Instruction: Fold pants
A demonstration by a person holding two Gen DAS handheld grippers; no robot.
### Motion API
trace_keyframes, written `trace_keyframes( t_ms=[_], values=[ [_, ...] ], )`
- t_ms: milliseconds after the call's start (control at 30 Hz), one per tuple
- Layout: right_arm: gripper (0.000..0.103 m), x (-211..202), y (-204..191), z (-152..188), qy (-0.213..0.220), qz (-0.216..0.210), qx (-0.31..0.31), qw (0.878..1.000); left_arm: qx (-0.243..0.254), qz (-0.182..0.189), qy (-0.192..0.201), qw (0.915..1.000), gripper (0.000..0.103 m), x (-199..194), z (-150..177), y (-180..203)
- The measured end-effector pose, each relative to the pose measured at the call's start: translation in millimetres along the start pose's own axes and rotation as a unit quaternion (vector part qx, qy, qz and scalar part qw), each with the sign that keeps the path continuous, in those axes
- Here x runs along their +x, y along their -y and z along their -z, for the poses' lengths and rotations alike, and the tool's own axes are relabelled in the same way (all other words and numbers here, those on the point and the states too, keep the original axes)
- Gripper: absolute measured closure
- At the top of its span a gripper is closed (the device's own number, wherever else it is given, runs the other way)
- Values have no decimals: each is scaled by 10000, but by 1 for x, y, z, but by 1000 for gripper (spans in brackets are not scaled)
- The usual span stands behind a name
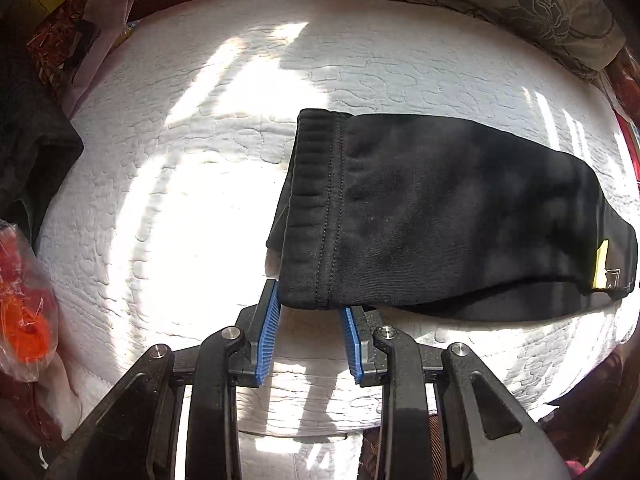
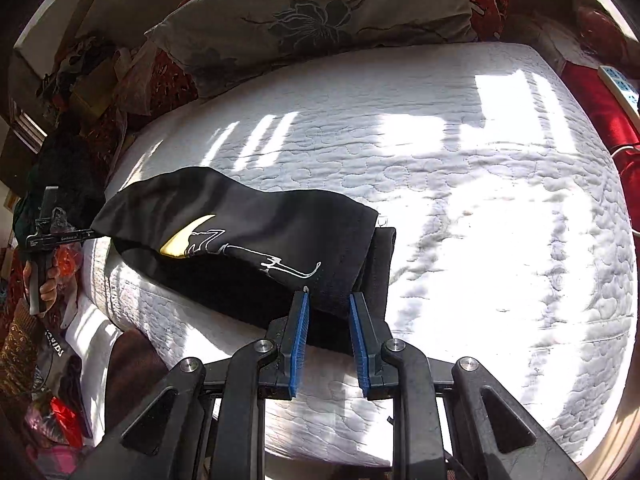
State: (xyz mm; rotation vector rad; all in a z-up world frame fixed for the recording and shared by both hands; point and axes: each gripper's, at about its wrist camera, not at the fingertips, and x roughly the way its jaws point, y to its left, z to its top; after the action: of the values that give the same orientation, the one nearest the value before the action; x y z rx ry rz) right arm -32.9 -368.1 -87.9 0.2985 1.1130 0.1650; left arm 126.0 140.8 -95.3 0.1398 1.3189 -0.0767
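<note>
Black pants (image 1: pixel 440 208), folded into a short bundle, hang a little above the white quilted mattress (image 1: pixel 168 208) and cast a shadow on it. My left gripper (image 1: pixel 310 298) is shut on the near corner of the ribbed waistband end. In the right wrist view the pants (image 2: pixel 248 232) show a yellow and white logo. My right gripper (image 2: pixel 328 298) is shut on that end's near edge, blue pads on either side of the fabric. The left gripper (image 2: pixel 56 236) shows at the far left, held by a hand (image 2: pixel 44 284), with the fabric stretched to it.
A grey flower-print pillow (image 2: pixel 300 12) lies at the head of the mattress (image 2: pixel 480 200). Dark clothes (image 1: pixel 32 152) and an orange plastic bag (image 1: pixel 24 312) sit off the left edge. Red fabric (image 2: pixel 600 120) and a power strip (image 2: pixel 618 84) lie at the right.
</note>
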Motion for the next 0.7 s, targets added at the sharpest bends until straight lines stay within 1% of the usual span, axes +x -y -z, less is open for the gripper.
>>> trace_keyframes(
  t_ms=[33, 167, 233, 300, 367, 400, 467, 533, 600, 667, 700],
  values=[
    [83, 4, 2, 6, -78, -18, 39, 10000, -47, 0, -55, 10000, 76, 4, 0, -1],
    [83, 12, 1, 18, -273, 219, -22, 9994, -158, 67, -111, 9998, 76, 8, -1, -2],
    [79, 10, 4, 17, -284, 261, 66, 9992, -184, 106, -135, 9997, 76, 3, -1, -4],
    [79, 3, 9, 14, -167, 232, 244, 9993, -265, 242, -133, 9993, 76, -5, -1, -7],
    [78, -4, 13, 10, -60, 148, 451, 9989, -364, 275, -15, 9990, 76, -17, -1, -9],
    [77, -7, 13, 8, -18, 92, 543, 9985, -388, 318, 71, 9987, 76, -24, 5, -11],
    [72, -9, 10, 5, 38, 54, 653, 9978, -459, 494, 183, 9976, 76, -37, 9, -9],
    [61, -8, 5, 3, 42, 71, 687, 9976, -619, 884, 203, 9940, 72, -46, 15, -7],
    [60, -5, -2, 2, 11, 53, 668, 9978, -730, 1206, 217, 9898, 58, -50, 19, 1],
    [60, 0, -8, -1, -17, 40, 680, 9977, -776, 1427, 245, 9864, 51, -50, 27, 15],
    [60, 2, -9, -2, -26, 46, 704, 9975, -805, 1526, 225, 9847, 50, -48, 30, 25]
  ],
)
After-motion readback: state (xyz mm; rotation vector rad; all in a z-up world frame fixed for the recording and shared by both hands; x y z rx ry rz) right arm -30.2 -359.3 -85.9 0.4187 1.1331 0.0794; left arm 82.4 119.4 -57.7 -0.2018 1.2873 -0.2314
